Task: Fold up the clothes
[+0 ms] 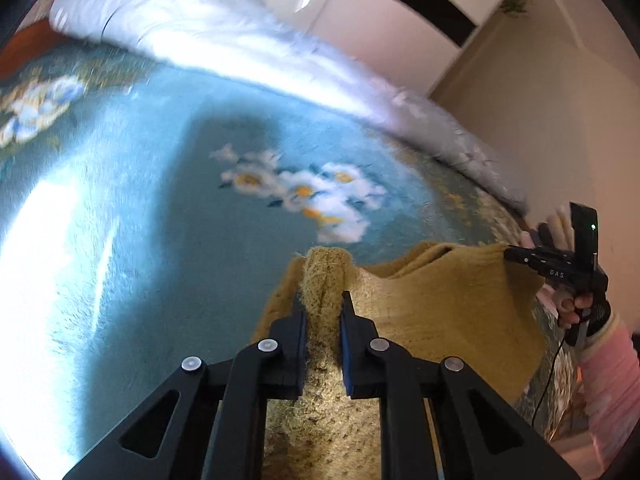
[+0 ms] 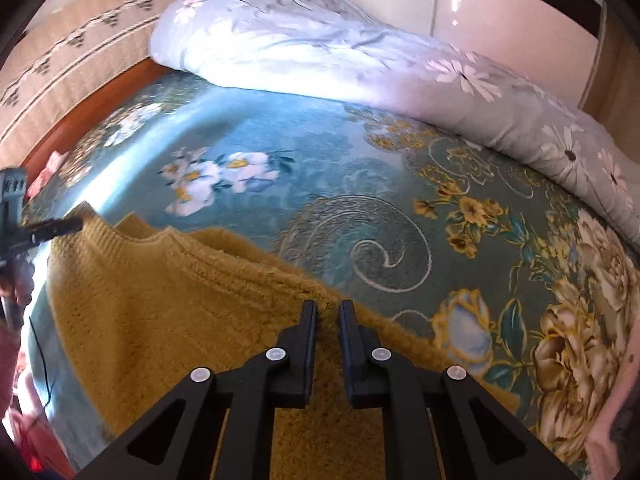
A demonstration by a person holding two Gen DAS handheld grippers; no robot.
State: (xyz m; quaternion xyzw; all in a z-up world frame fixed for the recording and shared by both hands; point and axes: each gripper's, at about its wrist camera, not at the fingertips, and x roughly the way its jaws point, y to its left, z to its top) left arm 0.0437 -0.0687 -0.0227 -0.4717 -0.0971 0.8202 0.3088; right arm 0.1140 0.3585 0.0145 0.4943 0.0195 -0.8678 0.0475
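Mustard-yellow knit, a fuzzy sweater, hangs between my two tools above the teal floral blanket on the bed, its lower part draping toward me and out of view. My left hand-held gripper has its fingers drawn nearly together on a bunched ridge of the top edge, and my right hand-held gripper is pinched the same way on the opposite end of that edge; in each camera the other tool shows at the far corner, so the span between them is taut but slightly sagging in the middle. I judge the step to be carrying the held edge forward to lay the sweater flat or fold it over. To do that well I should keep both grips level and equally far forward, hold light tension so the knit does not stretch or slip from the pads, and lower it onto the open blanket well short of the pale flowered duvet. Loose knit can creep out, so I would not ease either squeeze until fabric rests on the bed.
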